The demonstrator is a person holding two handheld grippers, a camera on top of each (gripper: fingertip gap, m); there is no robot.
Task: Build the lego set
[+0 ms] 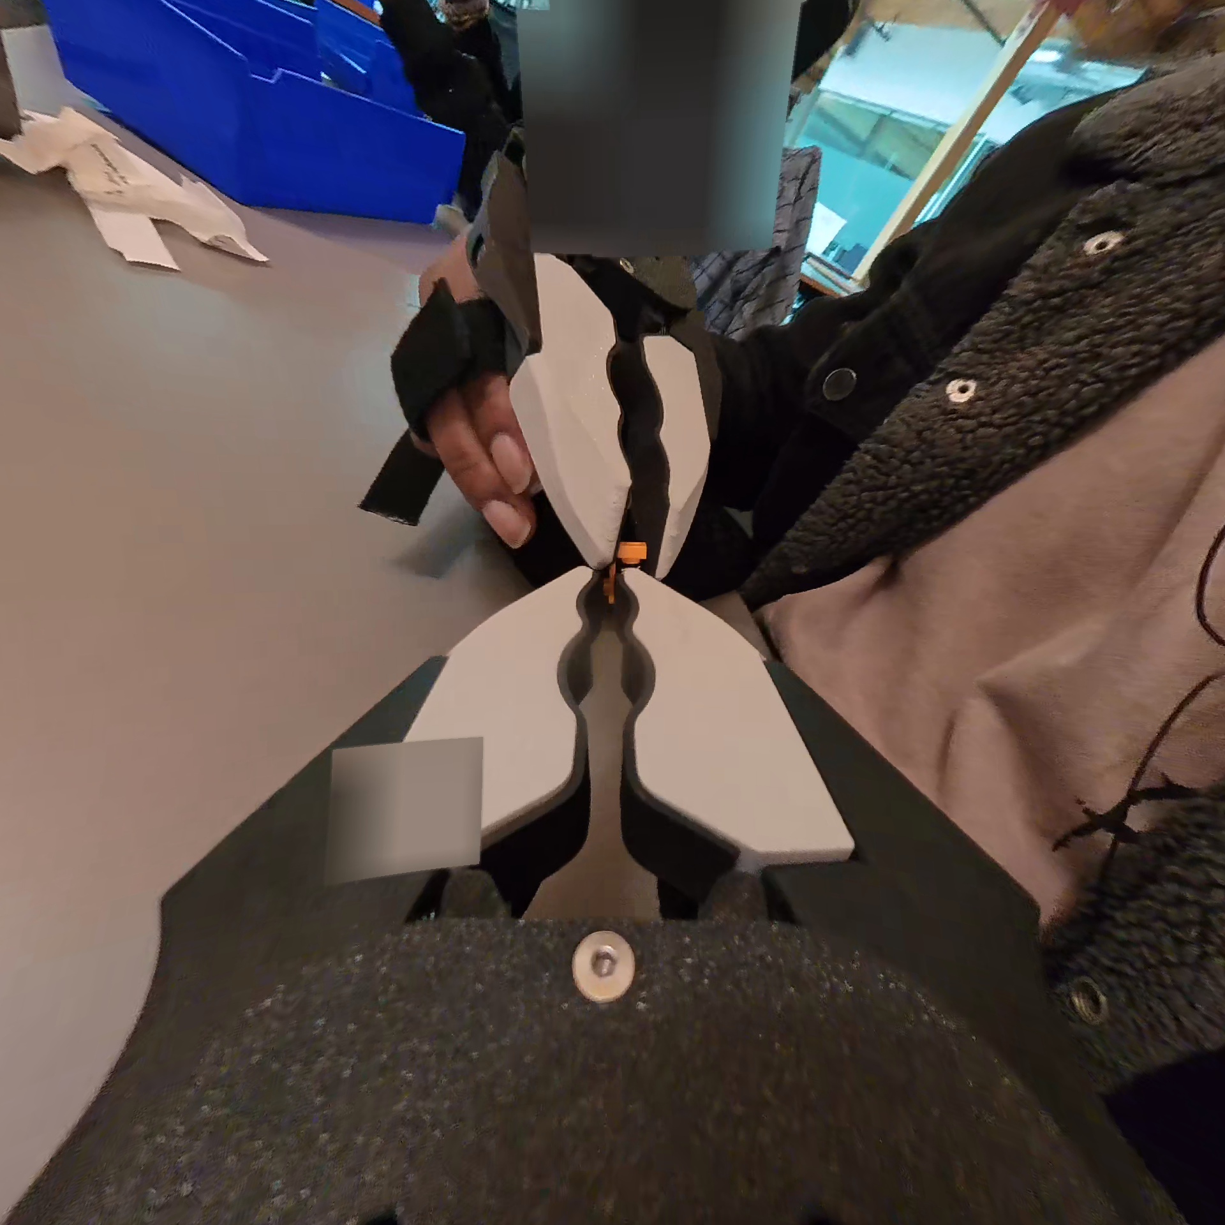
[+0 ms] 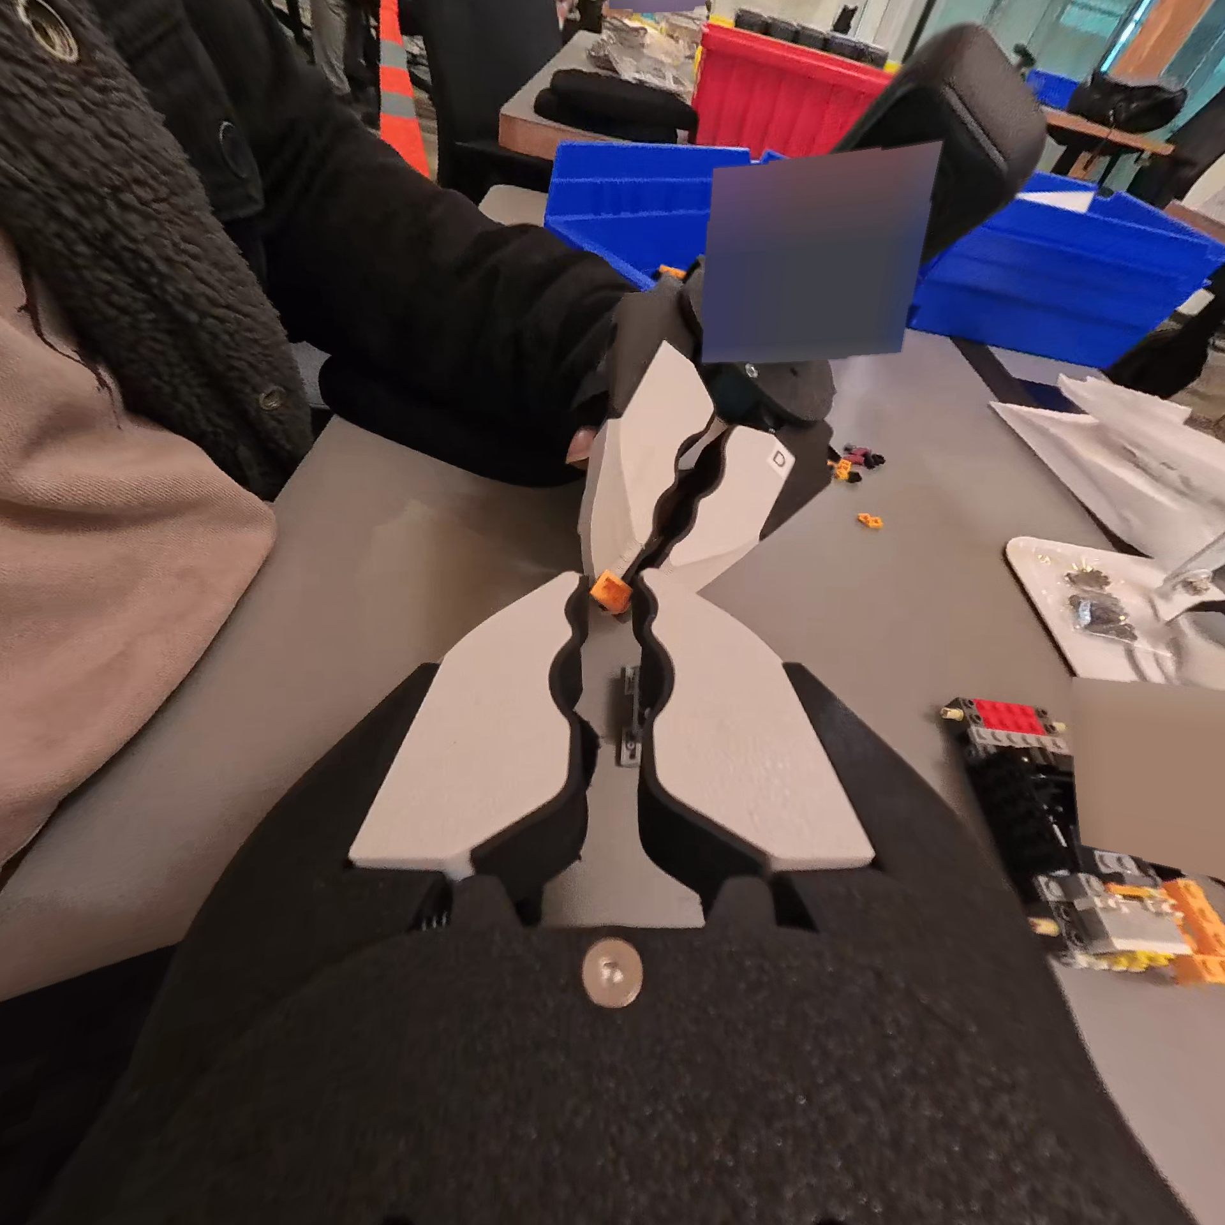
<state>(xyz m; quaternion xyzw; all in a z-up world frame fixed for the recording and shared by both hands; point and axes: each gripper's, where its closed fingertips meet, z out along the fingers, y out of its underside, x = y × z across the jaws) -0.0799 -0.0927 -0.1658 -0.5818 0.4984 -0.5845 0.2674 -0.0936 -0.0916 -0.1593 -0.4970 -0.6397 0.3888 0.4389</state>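
My two grippers meet tip to tip above the grey table. In the left wrist view, my left gripper is shut on a thin orange piece. My right gripper comes in from above and is shut on a small orange brick that touches the thin piece. In the right wrist view, my right gripper grips the orange brick. My left gripper comes in from above, its tips closed against that brick. The joint between the two pieces is hidden by the pads.
A partly built black, grey, red and orange model lies at the right. A white tray holds bagged parts. There are loose small pieces, a dark grey part under my right gripper, blue bins and white paper. The person's jacket is close by. My left and right fingertips are right by each other.
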